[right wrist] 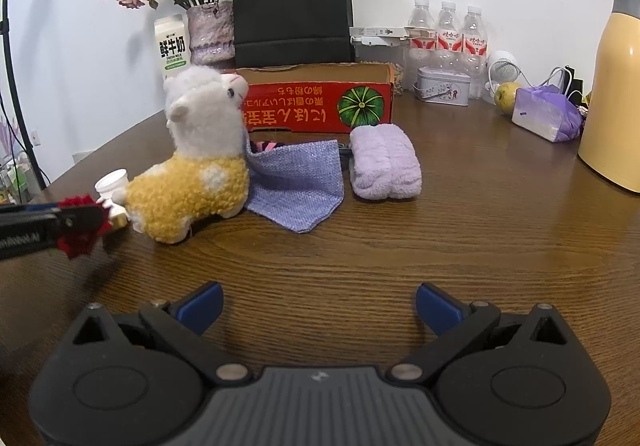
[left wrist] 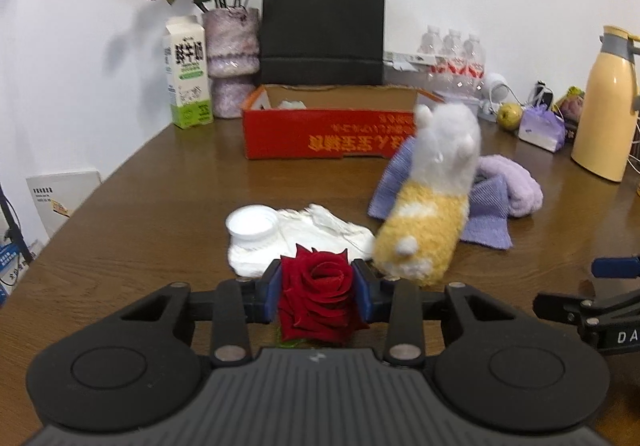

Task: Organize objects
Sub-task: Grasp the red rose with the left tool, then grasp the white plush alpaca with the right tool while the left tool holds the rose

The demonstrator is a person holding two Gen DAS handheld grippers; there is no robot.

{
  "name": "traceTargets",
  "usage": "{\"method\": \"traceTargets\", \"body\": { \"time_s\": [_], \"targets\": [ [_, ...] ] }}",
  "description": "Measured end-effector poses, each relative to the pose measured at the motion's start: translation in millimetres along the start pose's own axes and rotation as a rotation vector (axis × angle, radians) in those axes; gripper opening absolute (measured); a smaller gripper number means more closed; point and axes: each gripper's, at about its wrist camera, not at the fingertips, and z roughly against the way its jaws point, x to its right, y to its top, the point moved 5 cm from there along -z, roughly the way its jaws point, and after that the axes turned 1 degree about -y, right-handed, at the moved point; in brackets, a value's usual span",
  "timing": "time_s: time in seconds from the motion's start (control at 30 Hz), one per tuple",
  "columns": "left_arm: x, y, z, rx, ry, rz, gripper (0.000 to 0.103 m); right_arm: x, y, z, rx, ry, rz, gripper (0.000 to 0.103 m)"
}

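Observation:
My left gripper point(left wrist: 318, 292) is shut on a red rose point(left wrist: 316, 296) and holds it just above the wooden table point(left wrist: 160, 206); the rose also shows at the left of the right wrist view point(right wrist: 80, 222). A yellow and white plush alpaca point(right wrist: 196, 162) stands beside it, leaning on a purple woven cloth point(right wrist: 296, 182). A rolled lilac towel point(right wrist: 384, 162) lies to the right. A white pouch with a cap point(left wrist: 280, 238) lies just beyond the rose. An open red cardboard box point(left wrist: 332, 126) stands behind. My right gripper point(right wrist: 318, 306) is open and empty over bare table.
At the back stand a milk carton point(left wrist: 186, 82), a vase of dried roses point(left wrist: 232, 58), a black paper bag point(left wrist: 322, 26), water bottles point(right wrist: 448, 34) and a tin point(right wrist: 442, 86). A yellow thermos point(right wrist: 612, 94), tissue pack point(right wrist: 544, 114) and fruit point(right wrist: 506, 96) are at right.

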Motion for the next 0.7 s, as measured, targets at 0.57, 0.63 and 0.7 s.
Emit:
{"method": "traceTargets", "body": {
  "time_s": [0.57, 0.63, 0.7],
  "targets": [
    [-61.3, 25.4, -1.2, 0.059, 0.046, 0.019, 0.037, -69.5, 30.7, -7.2, 0.075, 0.08, 0.123, 0.103],
    [-66.8, 26.5, -1.4, 0.061, 0.041, 0.026, 0.037, -77.4, 37.7, -12.0, 0.086, 0.099, 0.16, 0.103],
    [-70.6, 25.9, -0.3, 0.064, 0.035, 0.033, 0.037, -80.6, 43.3, -18.8, 0.091, 0.117, 0.192, 0.103]
  ]
}}
